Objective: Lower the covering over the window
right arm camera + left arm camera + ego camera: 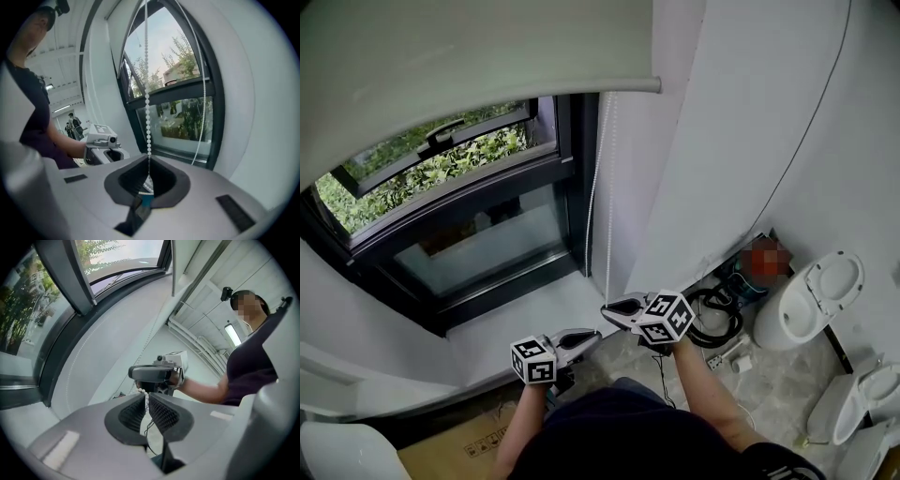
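Right gripper (149,160) jaws are pressed together on the bead chain (147,93), which rises taut from their tips; a few slack beads lie in the hollow behind the pads. The left gripper (146,395) has its jaws together too, with a short run of beads entering the gap at their tips.

In the head view the right gripper (607,310) holds the bead chain (608,206) at its lower end, and the left gripper (592,337) sits just below and beside it. The chain hangs down the right edge of the window (459,225), its second strand close alongside.

The blind (441,56) covers only the top of the window, its bottom bar crossing near the upper edge, and the panes beneath show green foliage. Both grippers are over the right end of the sill (534,314). A toilet (823,292) stands on the floor well to the right.
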`<move>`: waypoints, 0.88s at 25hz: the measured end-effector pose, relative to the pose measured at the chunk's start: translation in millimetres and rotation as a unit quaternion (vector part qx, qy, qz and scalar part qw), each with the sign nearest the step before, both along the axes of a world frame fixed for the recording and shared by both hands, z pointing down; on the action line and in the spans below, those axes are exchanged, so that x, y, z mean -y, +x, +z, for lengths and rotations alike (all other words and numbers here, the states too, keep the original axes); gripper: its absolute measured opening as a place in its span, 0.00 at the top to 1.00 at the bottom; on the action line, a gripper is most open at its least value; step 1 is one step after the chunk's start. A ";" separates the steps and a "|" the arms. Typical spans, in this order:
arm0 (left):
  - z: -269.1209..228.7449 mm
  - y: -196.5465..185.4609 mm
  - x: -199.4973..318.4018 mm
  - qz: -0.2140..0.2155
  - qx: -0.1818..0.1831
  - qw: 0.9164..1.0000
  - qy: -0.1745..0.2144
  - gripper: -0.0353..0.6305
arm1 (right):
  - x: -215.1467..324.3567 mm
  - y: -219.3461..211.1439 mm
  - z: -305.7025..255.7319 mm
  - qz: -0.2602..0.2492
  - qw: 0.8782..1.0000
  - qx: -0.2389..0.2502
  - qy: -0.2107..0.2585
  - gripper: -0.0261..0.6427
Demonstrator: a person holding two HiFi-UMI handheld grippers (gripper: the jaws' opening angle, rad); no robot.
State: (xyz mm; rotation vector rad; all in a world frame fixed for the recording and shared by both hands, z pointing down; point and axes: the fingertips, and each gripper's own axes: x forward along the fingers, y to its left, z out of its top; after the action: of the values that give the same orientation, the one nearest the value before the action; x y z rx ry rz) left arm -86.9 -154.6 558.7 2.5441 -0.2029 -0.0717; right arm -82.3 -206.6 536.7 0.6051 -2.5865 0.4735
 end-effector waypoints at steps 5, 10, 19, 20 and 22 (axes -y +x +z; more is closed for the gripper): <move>-13.6 1.0 0.3 -0.007 -0.010 1.000 0.013 0.92 | -1.8 16.0 18.9 0.035 0.999 0.019 -0.030 0.94; -29.8 9.1 2.5 0.000 -0.024 0.999 0.033 0.92 | 1.5 33.5 18.9 0.066 0.997 0.028 -0.020 0.94; -53.1 51.2 -6.1 0.035 -0.026 0.997 0.061 0.92 | 0.6 88.5 17.9 0.118 0.993 0.016 -0.007 0.94; -57.2 57.6 -6.2 0.037 -0.027 0.997 0.064 0.92 | 0.4 94.5 16.7 0.120 0.993 0.016 -0.005 0.94; -65.0 70.9 -7.0 0.039 -0.028 0.996 0.069 0.92 | 0.0 105.2 15.3 0.121 0.992 0.016 -0.004 0.94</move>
State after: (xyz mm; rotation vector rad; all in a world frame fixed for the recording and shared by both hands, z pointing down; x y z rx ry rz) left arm -16.0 -147.7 493.6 2.6802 -0.0795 -0.1296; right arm 22.9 -206.6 552.0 0.9220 -2.5499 0.5750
